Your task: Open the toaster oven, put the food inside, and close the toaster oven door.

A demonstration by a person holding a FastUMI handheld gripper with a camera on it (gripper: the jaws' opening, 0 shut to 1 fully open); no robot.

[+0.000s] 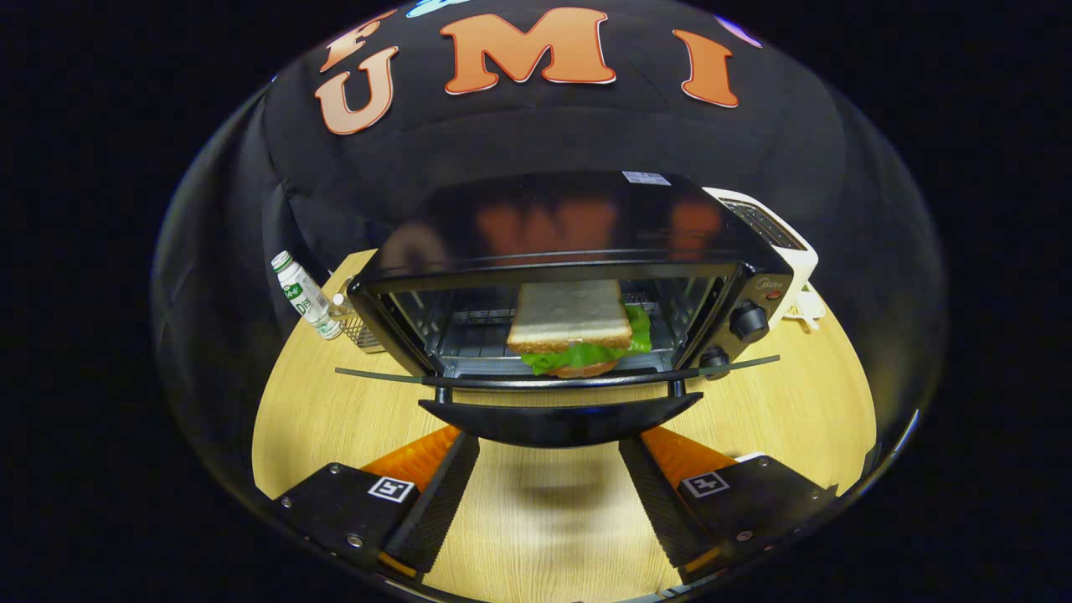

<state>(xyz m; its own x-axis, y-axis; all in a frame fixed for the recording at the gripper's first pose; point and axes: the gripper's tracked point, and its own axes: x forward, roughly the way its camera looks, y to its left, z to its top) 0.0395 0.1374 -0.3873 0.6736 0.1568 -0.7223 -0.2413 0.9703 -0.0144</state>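
Pale wood-grain tabletop (335, 419) runs under everything, with black cloth hanging behind as the booth wall. On it stands the toaster oven (569, 243), black and glossy, its glass door (553, 381) dropped flat toward the camera so the cavity is open. The sandwich (574, 335), white bread over green lettuce, already lies inside on the wire rack, roughly centred in the cavity.

The gripper (548, 469) has its 2 fingers spread wide with nothing between them but bare table; it holds nothing. The door handle (557, 421), a long dark bar, lies crosswise just ahead of the fingertips and slightly above them, its long axis running side to side, at right angles to the fingers. Whether the tips touch it cannot be told.

By my reading, opening and loading are done and only closing the door remains. That move turns on getting under the bar's middle and lifting it up and away toward the oven.

Left of the oven stand a small white bottle (303, 295) and a wire basket (358, 328); a white toaster (783, 239) sits behind its right side.
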